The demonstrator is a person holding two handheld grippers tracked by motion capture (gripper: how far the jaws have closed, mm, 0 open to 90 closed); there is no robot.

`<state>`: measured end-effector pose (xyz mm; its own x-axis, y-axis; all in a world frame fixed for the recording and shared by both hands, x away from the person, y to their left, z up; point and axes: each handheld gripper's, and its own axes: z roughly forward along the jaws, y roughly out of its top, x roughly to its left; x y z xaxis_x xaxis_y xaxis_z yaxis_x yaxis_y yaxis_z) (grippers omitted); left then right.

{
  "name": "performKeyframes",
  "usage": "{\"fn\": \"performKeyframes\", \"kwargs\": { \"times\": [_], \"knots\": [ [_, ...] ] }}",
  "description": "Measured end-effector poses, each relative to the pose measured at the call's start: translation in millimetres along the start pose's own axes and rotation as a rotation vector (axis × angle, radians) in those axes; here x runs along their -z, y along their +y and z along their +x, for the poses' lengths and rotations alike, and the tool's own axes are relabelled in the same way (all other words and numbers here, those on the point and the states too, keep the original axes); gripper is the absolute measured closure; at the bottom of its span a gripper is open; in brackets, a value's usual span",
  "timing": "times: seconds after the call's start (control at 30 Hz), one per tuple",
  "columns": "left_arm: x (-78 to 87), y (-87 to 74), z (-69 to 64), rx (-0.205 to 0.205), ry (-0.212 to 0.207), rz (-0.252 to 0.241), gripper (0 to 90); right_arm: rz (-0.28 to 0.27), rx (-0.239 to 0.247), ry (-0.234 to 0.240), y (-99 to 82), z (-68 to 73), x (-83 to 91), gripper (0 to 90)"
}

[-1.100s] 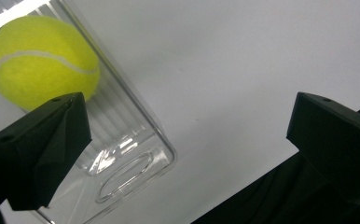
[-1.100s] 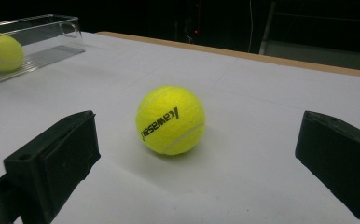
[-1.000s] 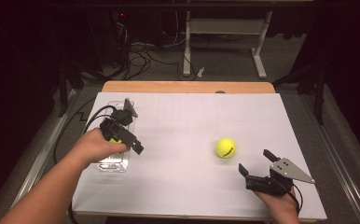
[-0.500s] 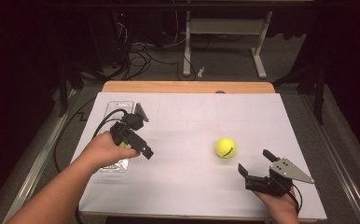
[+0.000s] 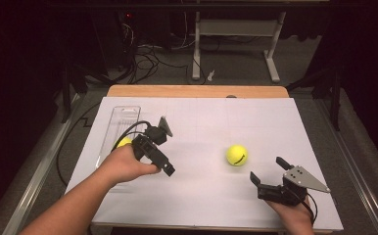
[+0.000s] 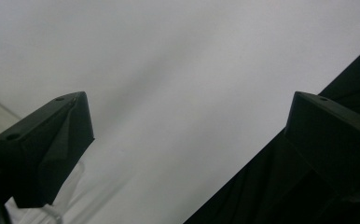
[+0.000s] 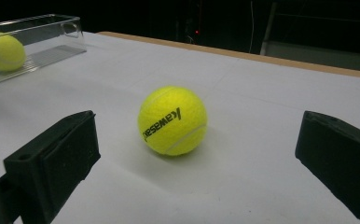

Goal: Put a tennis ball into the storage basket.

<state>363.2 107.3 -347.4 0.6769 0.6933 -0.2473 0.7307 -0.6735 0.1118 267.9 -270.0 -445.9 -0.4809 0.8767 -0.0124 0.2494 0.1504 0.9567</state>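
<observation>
High view: a clear tray (image 5: 123,117) lies lengthwise along the left side of the white bench (image 5: 206,122). It holds one yellow ball (image 5: 123,142), partly hidden behind the left hand (image 5: 126,164). The right gripper view shows that ball lying against the tray's near wall.

A second ball (image 5: 236,155) sits loose on the bench, right of centre and well apart from the tray. In the right gripper view it rests ahead of the right tongs (image 5: 267,172), in line with the gap between the two jaws and touching neither. Those jaws stand wide apart with nothing in them.

The left tongs (image 5: 166,169) are just beside the tray, pointing towards the loose ball. The left gripper view shows only bare bench between the jaws. They are spread and grip nothing, though they have just been closing a little.

A second ago the left hand was over the near end of the tray. It has since moved off it towards the middle of the bench, so the tray's ball now shows. The loose ball and the right hand lie where they were.
</observation>
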Motion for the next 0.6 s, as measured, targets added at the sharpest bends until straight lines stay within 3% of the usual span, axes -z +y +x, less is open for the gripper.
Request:
{"fn": "performKeyframes", "kwargs": {
  "times": [0.23, 0.47, 0.6],
  "knots": [
    [-11.6, -0.6, -10.7, -0.032, -0.028, -0.025, 2.9, 0.001, 0.005, 0.001, -0.1, 0.1, -0.8, 0.3],
    [-22.6, -4.5, -10.6, -0.034, -0.038, -0.053, 2.4, 0.006, 0.005, 0.003, -0.2, 0.8, -1.9, 0.3],
    [-37.3, -11.7, -10.9, -0.043, -0.038, -0.065, 2.2, 0.004, 0.003, 0.002, -0.3, 0.1, -1.1, 0.3]
  ]
}}
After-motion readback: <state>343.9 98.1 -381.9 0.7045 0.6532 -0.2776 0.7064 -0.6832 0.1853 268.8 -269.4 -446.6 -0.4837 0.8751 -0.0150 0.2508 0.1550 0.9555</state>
